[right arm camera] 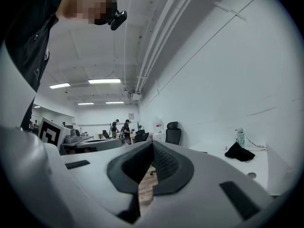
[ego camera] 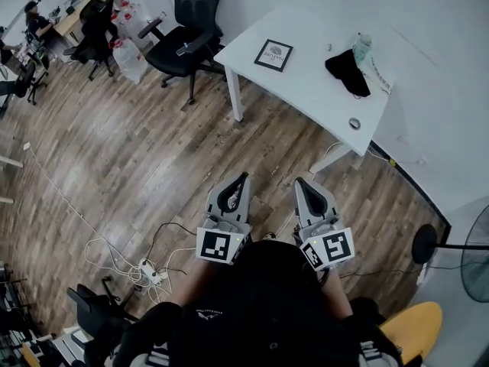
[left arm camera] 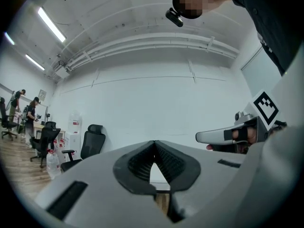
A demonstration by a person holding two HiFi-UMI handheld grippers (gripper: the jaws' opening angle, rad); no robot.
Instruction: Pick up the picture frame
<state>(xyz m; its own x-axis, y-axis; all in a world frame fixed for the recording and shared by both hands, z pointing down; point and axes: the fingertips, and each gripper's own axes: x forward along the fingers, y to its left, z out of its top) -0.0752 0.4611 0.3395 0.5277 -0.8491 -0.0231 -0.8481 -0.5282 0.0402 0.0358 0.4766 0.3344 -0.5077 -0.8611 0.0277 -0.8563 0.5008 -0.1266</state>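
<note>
Standing on the wooden floor at the bottom of the head view, the person is well apart from the work surface, so the pick-up looks barely begun.

At lower left, a power strip lies among loose cables. Toward the upper left, a black office chair is parked just beside the table's corner.

Left of centre, the left gripper is held level over bare floor. Its own view shows the jaw tips pressed together with nothing between them, only the white wall and the chair beyond.

Above centre, the picture frame lies flat near the left corner of the white table, untouched and far from both tools.

Just right of centre, the right gripper sits beside its twin. It too is closed tip to tip on nothing, with floorboards showing through the gap lower down.

Further right on the table are a black cloth bundle and a pale bottle, with a small round object near the front edge. A fan stands at the right border.

Everything is left to do, by my judgement: closing in on the table, opening a jaw pair, gripping the frame's edge and lifting it.
</note>
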